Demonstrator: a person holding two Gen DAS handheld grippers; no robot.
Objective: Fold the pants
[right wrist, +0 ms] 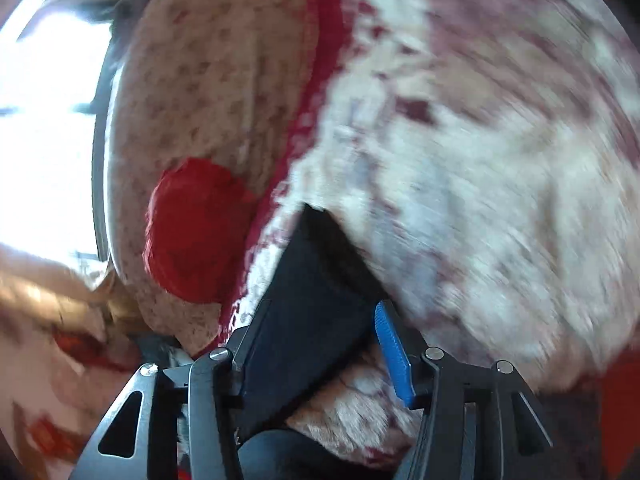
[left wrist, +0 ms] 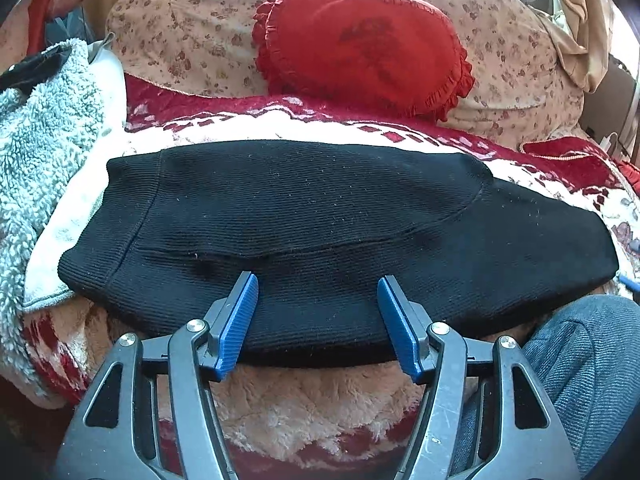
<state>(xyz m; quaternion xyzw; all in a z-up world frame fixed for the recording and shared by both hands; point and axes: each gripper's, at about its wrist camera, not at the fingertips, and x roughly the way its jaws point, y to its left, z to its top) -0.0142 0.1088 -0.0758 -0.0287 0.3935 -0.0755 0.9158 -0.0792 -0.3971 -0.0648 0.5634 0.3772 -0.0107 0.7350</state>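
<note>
The black ribbed pants (left wrist: 320,224) lie folded across the red-and-cream blanket (left wrist: 280,128), heart cushion (left wrist: 360,40) at twelve o'clock. The left gripper (left wrist: 318,320) stands spread over the near edge, pinching nothing. The right gripper (right wrist: 320,340) stands spread too (blurred), cloth between its jaws. A snagged pad could drag the fold open.

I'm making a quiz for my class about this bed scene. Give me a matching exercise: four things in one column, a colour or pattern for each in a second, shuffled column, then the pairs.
Things:
1. pants
2. ruffled cushion
3. big pillow
4. fleece

Colours:
A. beige with small flowers
B. black
C. pale grey
D. red

Pairs: 1-B, 2-D, 3-A, 4-C
</note>
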